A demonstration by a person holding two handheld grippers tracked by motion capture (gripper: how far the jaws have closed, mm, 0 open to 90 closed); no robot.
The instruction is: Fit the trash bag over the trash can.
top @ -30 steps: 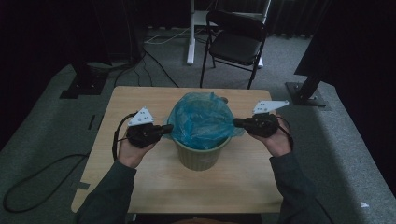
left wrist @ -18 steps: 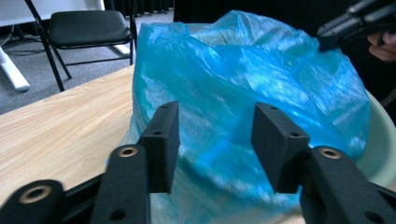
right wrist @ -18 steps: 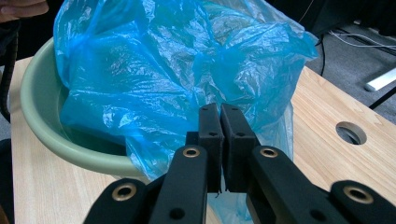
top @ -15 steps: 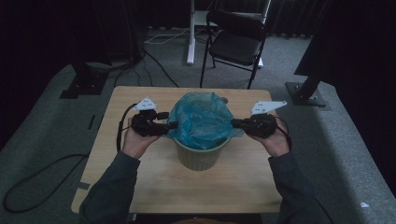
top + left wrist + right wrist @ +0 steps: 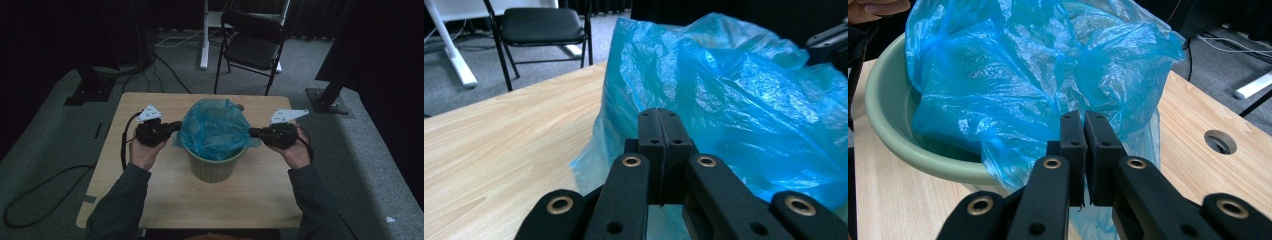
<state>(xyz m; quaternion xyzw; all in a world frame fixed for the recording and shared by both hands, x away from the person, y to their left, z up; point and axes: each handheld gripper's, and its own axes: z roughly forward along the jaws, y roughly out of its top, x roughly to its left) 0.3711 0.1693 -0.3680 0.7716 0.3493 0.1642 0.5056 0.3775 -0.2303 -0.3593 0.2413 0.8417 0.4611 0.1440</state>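
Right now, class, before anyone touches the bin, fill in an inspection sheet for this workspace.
Surface: wooden table, bare apart from the bin; one round hole in the top.
Job's things: green bin upright at mid-table, blue bag bunched up over its rim.
Clutter: nothing seen.
Grippers: left tongs have just been closing and are now shut at the bag's edge; whether film is pinched cannot be told. Right tongs are shut on the bag's opposite edge.
Cables: left cable loops over the table edge; floor cable lies left of the table.
Surroundings: folding chair behind the table, dark stand bases on grey carpet.
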